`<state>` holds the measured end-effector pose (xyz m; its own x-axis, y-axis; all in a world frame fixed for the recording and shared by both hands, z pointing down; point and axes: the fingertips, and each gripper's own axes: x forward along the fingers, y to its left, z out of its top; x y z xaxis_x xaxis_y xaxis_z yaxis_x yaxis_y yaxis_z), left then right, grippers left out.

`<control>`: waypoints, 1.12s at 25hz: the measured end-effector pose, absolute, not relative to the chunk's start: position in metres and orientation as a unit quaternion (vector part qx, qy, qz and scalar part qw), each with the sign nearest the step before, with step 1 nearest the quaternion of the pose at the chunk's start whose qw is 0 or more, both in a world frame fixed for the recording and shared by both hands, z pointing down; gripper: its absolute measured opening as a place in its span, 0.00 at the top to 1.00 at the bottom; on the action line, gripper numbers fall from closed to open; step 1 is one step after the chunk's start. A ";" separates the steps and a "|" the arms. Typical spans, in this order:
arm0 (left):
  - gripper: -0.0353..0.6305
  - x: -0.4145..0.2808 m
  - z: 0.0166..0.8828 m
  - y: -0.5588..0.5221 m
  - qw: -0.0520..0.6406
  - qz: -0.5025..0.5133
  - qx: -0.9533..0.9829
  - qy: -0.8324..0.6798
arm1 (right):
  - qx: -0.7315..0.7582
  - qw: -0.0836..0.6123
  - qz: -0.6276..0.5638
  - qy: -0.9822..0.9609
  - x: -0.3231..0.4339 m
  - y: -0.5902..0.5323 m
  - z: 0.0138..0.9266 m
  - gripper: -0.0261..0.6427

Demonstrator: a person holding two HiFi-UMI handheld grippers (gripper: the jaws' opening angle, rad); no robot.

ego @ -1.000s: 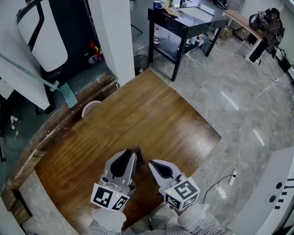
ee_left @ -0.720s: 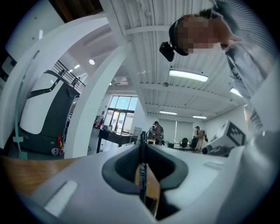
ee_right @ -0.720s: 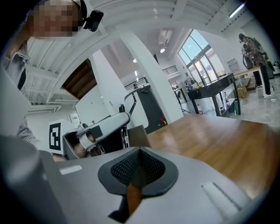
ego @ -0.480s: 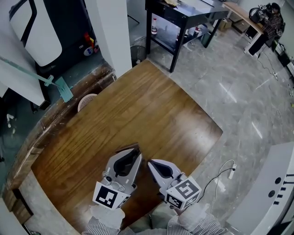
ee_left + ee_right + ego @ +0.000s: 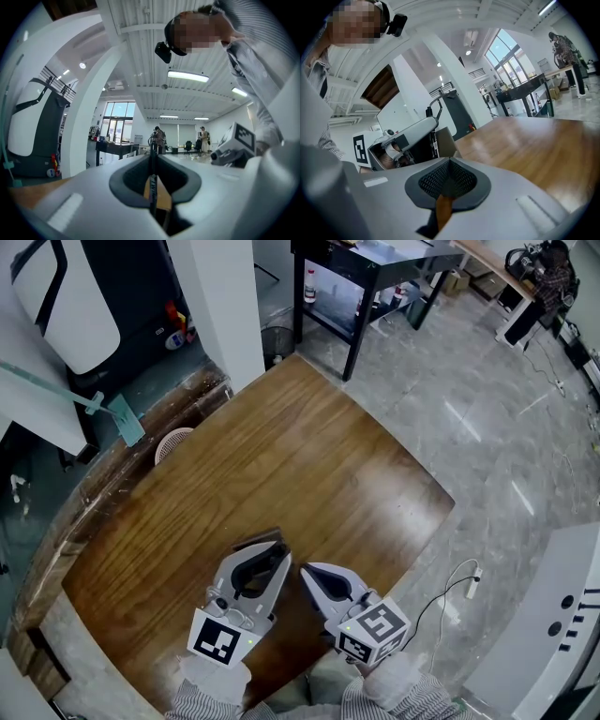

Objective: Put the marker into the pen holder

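My left gripper (image 5: 274,557) hovers low over the near edge of the wooden table (image 5: 281,465). It is shut on a thin black marker (image 5: 152,161), which stands upright between the jaws. The marker (image 5: 434,142) also shows as a dark stick at the left gripper's (image 5: 417,136) tip in the right gripper view. A brown box-shaped pen holder (image 5: 260,542) stands just beyond that tip, mostly hidden by the jaws; its wall (image 5: 446,140) shows right behind the marker. My right gripper (image 5: 309,571) sits beside the left one, shut with nothing in it (image 5: 449,161).
The table's right edge drops to a grey tiled floor (image 5: 487,427). A black desk (image 5: 375,268) stands far back. A white pillar (image 5: 220,306) and a round basket (image 5: 173,442) lie beyond the table's left edge. A white cable (image 5: 459,587) lies on the floor at the right.
The head view has drifted slightly, so the room sits a little higher in the picture. Both grippers stay nearly where they were, the left one still gripping the marker.
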<state>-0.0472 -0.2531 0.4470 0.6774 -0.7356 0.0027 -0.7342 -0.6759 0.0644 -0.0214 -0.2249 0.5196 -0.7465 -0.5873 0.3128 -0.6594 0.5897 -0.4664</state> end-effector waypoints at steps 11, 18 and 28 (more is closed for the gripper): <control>0.87 -0.039 0.470 -0.244 -0.042 0.113 0.921 -0.369 | 0.357 0.066 0.290 -0.885 -0.015 -0.226 0.523 0.96; 0.87 -0.022 0.482 -0.245 -0.084 0.187 0.905 -0.372 | 0.359 0.065 0.295 -0.883 -0.012 -0.224 0.525 0.96; 0.87 -0.041 0.495 -0.246 -0.048 0.255 0.872 -0.416 | 0.363 0.064 0.297 -0.881 -0.009 -0.222 0.526 0.96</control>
